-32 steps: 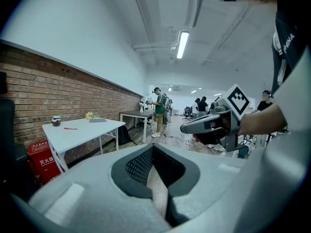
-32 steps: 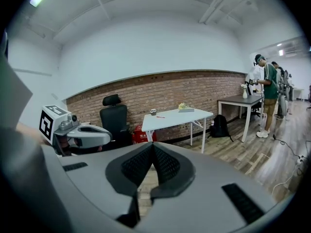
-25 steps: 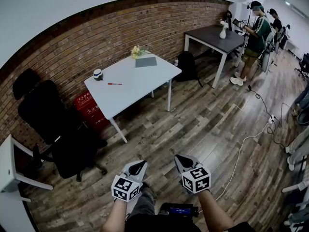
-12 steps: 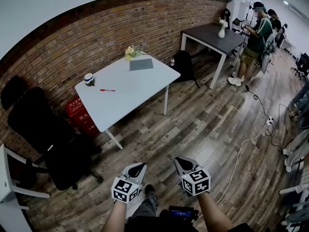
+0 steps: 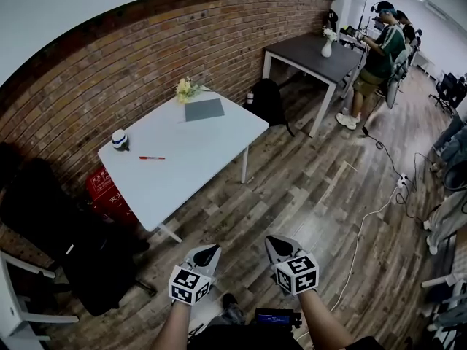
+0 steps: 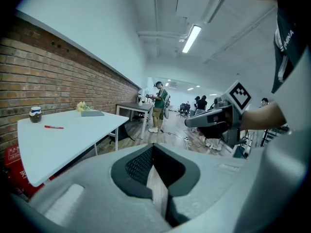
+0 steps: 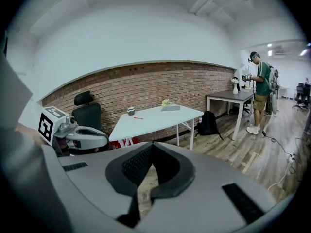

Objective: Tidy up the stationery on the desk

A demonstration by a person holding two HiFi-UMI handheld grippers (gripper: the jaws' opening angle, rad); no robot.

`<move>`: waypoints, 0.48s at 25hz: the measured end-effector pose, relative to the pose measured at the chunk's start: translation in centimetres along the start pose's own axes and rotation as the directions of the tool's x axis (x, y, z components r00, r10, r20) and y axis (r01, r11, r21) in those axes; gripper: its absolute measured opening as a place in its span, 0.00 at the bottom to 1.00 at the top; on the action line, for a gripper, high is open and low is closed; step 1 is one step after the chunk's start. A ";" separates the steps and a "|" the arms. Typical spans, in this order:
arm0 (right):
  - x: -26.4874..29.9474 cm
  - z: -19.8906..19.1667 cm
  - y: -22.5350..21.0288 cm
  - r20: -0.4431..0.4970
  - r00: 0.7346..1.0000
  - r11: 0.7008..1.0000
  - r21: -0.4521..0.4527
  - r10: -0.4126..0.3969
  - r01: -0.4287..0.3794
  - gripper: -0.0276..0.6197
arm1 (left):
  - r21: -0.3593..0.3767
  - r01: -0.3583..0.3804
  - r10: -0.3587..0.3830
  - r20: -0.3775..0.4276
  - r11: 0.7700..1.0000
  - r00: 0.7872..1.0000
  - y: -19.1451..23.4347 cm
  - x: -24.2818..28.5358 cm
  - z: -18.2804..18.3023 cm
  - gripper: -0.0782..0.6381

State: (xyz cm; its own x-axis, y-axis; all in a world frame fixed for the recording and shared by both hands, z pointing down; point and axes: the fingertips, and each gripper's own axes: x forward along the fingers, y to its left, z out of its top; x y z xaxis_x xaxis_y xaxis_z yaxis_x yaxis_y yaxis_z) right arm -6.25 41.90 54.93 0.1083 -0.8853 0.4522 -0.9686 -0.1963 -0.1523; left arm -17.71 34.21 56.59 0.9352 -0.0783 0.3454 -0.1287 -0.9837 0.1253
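Observation:
A white desk [image 5: 197,159] stands by the brick wall, well ahead of me. On it lie a red pen [image 5: 152,157], a grey notebook [image 5: 203,109], a small round cup [image 5: 119,140] and a bunch of yellow flowers [image 5: 184,88]. My left gripper [image 5: 206,254] and right gripper [image 5: 278,247] hang side by side over the wooden floor, far short of the desk. Both are shut and hold nothing. The left gripper view shows the desk [image 6: 73,130] with the red pen [image 6: 53,127] at its left; the right gripper view shows the desk [image 7: 155,118] in the distance.
A black office chair [image 5: 66,239] stands left of the desk, with a red box [image 5: 106,192] under the desk. A dark table [image 5: 321,53] with a white vase sits at the back right, a black backpack [image 5: 266,100] beside it. People stand near it. A white cable [image 5: 368,221] runs across the floor.
The desk has drawn nearer and shifted left and down in the head view as I walk toward it. Both grippers stay shut, held side by side.

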 end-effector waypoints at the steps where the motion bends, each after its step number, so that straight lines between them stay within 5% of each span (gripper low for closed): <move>1: 0.5 0.3 -0.2 0.002 1.000 1.000 0.003 -0.004 0.004 0.06 | 0.005 0.007 -0.007 0.001 1.000 1.000 0.5 0.5 0.3 0.12; 12: 5.0 2.2 -4.2 0.004 1.000 1.000 0.026 -0.017 0.017 0.06 | 0.014 0.037 -0.037 -0.012 0.999 0.999 3.8 6.2 1.7 0.12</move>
State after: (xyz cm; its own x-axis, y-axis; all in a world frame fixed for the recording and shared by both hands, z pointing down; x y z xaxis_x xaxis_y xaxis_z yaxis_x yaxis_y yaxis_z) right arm -1.18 37.33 55.90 0.1259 -0.8835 0.4513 -0.9605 -0.2224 -0.1675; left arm -11.79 29.69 57.60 0.9351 -0.0400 0.3521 -0.0894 -0.9881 0.1251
